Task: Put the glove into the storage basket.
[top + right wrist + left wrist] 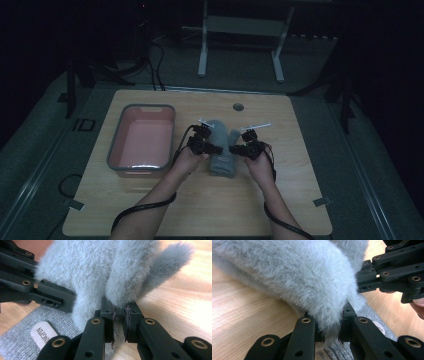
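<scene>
we have a fluffy grey knitted mitten [222, 150] lying on the pale wooden bench [200, 210], just to the right of the grey-rimmed pink plastic tub [142, 137], near but not touching it. the mitten's ribbed cuff [22, 340], with a small oval label [43, 333] sewn on it, points toward us; its fuzzy body reaches away from us.

the left gripper [204, 145] sits at the mitten's edge nearer the tub. in the left gripper view its fingers [305, 326] are clamped on a fold of fuzzy fabric, which bulges out above them. the right gripper [249, 146] sits at the edge farther from the tub. in the right gripper view its fingers [106, 312] are pressed together on a tuft of the fluffy pile by the base of the thumb [165, 262]; how much of the knit beneath they hold, we cannot tell.

we judge the mitten light, soft and limp: it will sag and drape between the two holds rather than keep its shape, and it is in no way fragile. the long pile is likely slippery, so a pinch on fluff alone may pull free. we think the surer hold is deep on a full fold of the body, or on the tighter ribbed cuff.
</scene>
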Motion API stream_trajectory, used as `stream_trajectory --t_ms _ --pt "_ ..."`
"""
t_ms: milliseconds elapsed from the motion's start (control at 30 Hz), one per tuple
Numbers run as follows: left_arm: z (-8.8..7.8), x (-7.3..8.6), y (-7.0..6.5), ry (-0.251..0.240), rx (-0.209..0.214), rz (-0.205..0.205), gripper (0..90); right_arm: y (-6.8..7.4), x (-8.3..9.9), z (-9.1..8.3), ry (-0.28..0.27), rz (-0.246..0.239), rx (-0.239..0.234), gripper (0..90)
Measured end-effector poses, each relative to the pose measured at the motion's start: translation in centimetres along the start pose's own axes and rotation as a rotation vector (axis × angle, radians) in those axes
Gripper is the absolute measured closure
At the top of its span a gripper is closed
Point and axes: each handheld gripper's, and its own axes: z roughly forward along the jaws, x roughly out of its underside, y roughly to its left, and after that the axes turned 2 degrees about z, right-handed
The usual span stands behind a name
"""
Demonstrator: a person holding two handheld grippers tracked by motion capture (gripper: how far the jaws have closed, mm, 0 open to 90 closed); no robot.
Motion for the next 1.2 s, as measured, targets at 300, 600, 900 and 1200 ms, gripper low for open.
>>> stream_trajectory --t_ms 300,600,900,1200 --pt "-4.0 -1.8 -1.2 -0.034 -0.017 0.05 79.7 2.1 -2.2 -2.6 -0.057 -0.03 -0.011 80.7" --pt "-8.1 -3.1 -1.5 -0.053 -0.048 0.087 79.7 5.0 -5.1 -4.5 -0.101 -0.083 -0.011 80.8" --pt "-11.6 -2.9 -0.2 -0.064 -0.075 0.079 79.7 7.9 -7.4 -4.1 -0.102 -0.116 -0.027 80.8" --pt "-15.6 -1.2 2.6 -0.08 -0.118 0.04 79.7 11.9 -9.8 -1.7 -0.081 -0.158 -0.065 80.8"
